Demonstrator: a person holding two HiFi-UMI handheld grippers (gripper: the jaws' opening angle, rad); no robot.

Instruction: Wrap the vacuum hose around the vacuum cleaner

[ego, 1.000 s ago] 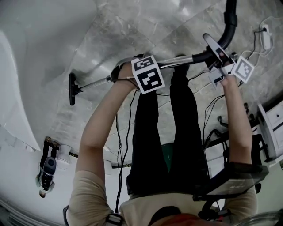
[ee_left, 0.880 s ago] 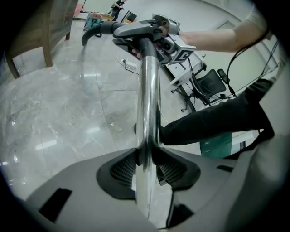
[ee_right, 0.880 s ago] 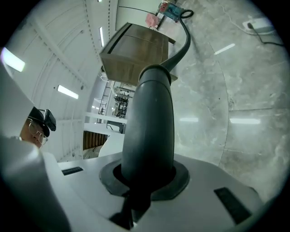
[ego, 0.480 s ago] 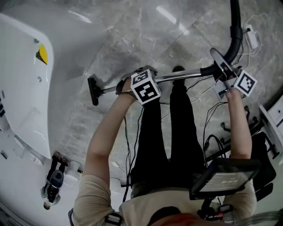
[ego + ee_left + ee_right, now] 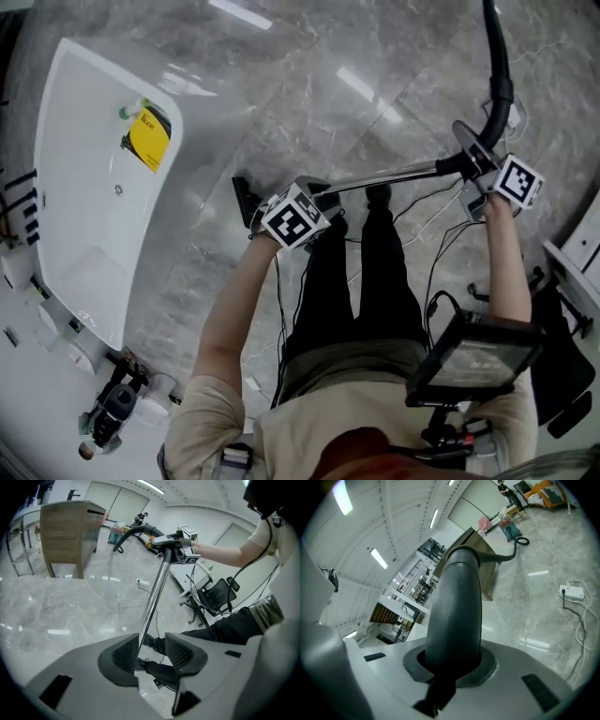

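A vacuum wand is held up off the grey floor, level in front of the person. Its metal tube [image 5: 394,174] runs from a black floor head [image 5: 242,199] to a black handle [image 5: 469,142]. My left gripper [image 5: 314,194] is shut on the metal tube [image 5: 157,590] close to the floor head. The tube passes between the left gripper's [image 5: 152,651] pads. My right gripper [image 5: 473,169] is shut on the thick black bend of the hose [image 5: 457,606] at the handle. From there the hose [image 5: 500,56] trails away across the floor toward a small teal machine [image 5: 506,527] far off.
A big white moulded body with a yellow label [image 5: 94,187] lies on the floor at the left. A wooden desk [image 5: 65,536] and an office chair [image 5: 215,592] stand nearby. A power strip with cable [image 5: 572,592] lies on the floor. Thin cables hang by the person's legs [image 5: 375,272].
The head view has swung, bringing the white body into sight. The floor head now shows much closer to my left gripper, which sits lower in the view. My right gripper keeps its grip.
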